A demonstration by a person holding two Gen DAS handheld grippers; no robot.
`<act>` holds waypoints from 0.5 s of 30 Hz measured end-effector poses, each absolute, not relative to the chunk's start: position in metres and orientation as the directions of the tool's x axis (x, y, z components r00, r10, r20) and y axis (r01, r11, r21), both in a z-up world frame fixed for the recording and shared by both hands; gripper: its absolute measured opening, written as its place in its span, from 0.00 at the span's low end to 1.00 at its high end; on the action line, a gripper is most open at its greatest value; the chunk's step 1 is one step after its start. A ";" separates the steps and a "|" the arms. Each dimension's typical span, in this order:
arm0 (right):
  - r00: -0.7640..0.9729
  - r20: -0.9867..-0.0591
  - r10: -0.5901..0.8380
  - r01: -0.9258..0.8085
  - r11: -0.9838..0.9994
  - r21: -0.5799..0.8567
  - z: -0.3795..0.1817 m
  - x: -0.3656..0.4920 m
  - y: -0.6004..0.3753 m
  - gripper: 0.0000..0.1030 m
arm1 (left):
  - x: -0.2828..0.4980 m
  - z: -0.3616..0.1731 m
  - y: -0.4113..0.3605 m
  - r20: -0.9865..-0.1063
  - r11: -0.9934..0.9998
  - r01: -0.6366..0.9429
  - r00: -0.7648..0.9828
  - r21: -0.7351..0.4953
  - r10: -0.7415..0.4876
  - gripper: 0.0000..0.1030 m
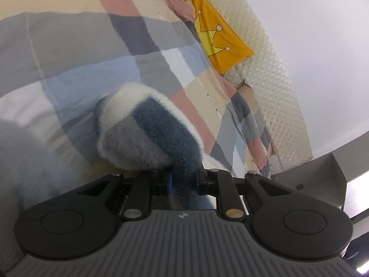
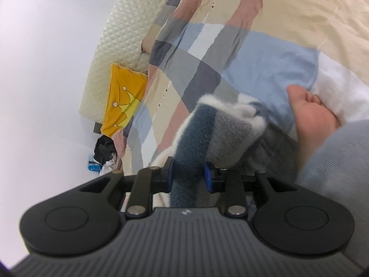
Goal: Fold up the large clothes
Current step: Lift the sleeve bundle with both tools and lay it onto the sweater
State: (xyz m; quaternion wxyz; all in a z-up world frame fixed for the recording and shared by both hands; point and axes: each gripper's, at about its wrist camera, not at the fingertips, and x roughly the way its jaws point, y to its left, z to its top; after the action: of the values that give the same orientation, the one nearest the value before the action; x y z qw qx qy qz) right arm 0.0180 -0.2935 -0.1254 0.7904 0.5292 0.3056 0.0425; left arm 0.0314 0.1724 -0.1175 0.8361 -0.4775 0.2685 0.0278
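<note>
White walls close in a bed (image 1: pixel 76 46) spread with a checked cover in grey, pale blue, pink and cream. Along the wall side of the bed runs a cream quilted headboard (image 1: pixel 260 53), and a yellow cushion (image 1: pixel 216 37) with a crown drawn on it leans against that padding.

Over the bed hangs a fluffy striped garment (image 1: pixel 147 136), banded in white, grey and dark teal. The left hand-held gripper (image 1: pixel 183 181) has its blue-padded jaws pinched on a teal band of the fabric, which bulges out ahead of the fingers in a thick roll. The right hand-held gripper (image 2: pixel 189 176) is pinching another teal stretch of the same garment between its blue pads, with the grey and white bands bunching beyond.

Beside the right-hand roll, a person's bare hand (image 2: pixel 311 113) in a pale grey sleeve (image 2: pixel 341 161) shows against the cover. On the floor past the cushion sits a dark heap of clutter (image 2: pixel 103 150), too small to make out.
</note>
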 end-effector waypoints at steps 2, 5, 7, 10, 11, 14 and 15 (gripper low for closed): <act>0.811 -0.434 0.391 0.262 0.421 0.869 -0.123 0.031 -0.293 0.29 | 0.047 -0.114 0.173 -0.475 0.551 -0.301 0.856 -0.779 -0.203 0.20; 0.810 -0.436 0.392 0.273 0.405 0.872 -0.123 0.056 -0.292 0.29 | 0.072 -0.113 0.174 -0.488 0.531 -0.328 0.851 -0.782 -0.193 0.20; 0.801 -0.457 0.387 0.309 0.386 0.869 -0.125 0.076 -0.290 0.29 | 0.094 -0.111 0.172 -0.495 0.541 -0.332 0.849 -0.772 -0.185 0.21; 0.798 -0.482 0.361 0.338 0.394 0.855 -0.128 0.107 -0.287 0.29 | 0.125 -0.108 0.169 -0.504 0.550 -0.340 0.846 -0.762 -0.175 0.21; 0.797 -0.491 0.353 0.346 0.399 0.849 -0.129 0.115 -0.286 0.29 | 0.134 -0.109 0.169 -0.507 0.550 -0.343 0.844 -0.761 -0.175 0.21; 0.792 -0.512 0.332 0.370 0.406 0.836 -0.135 0.136 -0.285 0.29 | 0.163 -0.115 0.169 -0.521 0.553 -0.358 0.837 -0.753 -0.167 0.21; 0.790 -0.519 0.327 0.378 0.406 0.832 -0.138 0.142 -0.285 0.29 | 0.172 -0.118 0.169 -0.527 0.553 -0.364 0.834 -0.750 -0.166 0.21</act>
State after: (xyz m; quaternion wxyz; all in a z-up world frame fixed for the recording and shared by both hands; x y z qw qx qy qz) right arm 0.1424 -0.2853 -0.1384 0.7735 0.5447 0.3237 -0.0166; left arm 0.1717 0.1688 -0.1182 0.8347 -0.4692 0.2823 0.0591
